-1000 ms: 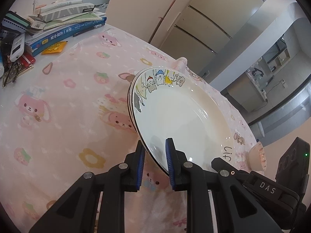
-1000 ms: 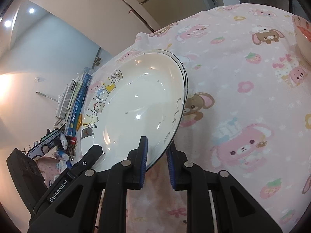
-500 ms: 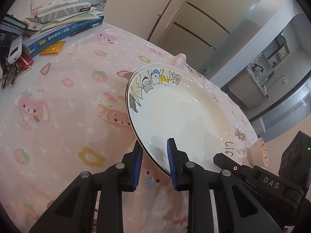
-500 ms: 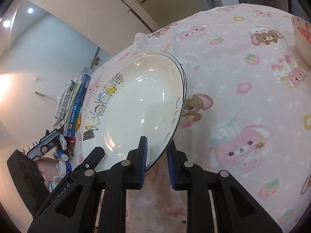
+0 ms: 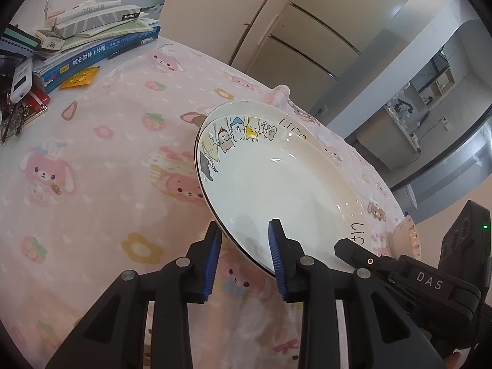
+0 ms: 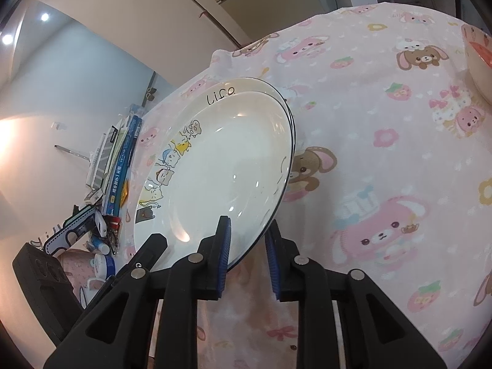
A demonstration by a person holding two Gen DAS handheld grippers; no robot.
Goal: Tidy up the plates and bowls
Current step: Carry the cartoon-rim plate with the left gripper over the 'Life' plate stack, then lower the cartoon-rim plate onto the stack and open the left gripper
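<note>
pink cartoon-print cloth (image 5: 101,190) covers the desk, and everything sits on it. nearest the left camera, the left tongs (image 5: 244,256) straddle the near rim of the top plate (image 5: 276,190); their jaws are opening, the rim lies between the blue pads, and the pad under the rim looks just clear of it while the other stands over the plate's well, so the plate seems let go. seen from the right camera, the right tongs (image 6: 247,253) bracket the same plate (image 6: 221,166) at its near rim, jaws likewise opening; the inner pad lies against the plate's face, the outer one stands apart from the rim with cloth showing between. beneath the top plate sits a second plate (image 5: 295,126), its far rim with the word "life" peeking out beyond. right of the plates, at the desk's edge, is a pink bowl (image 5: 406,238), well apart from them. beyond the plates to the left lies a stack of books (image 5: 92,40), with a fridge (image 5: 323,30) behind the desk.
</note>
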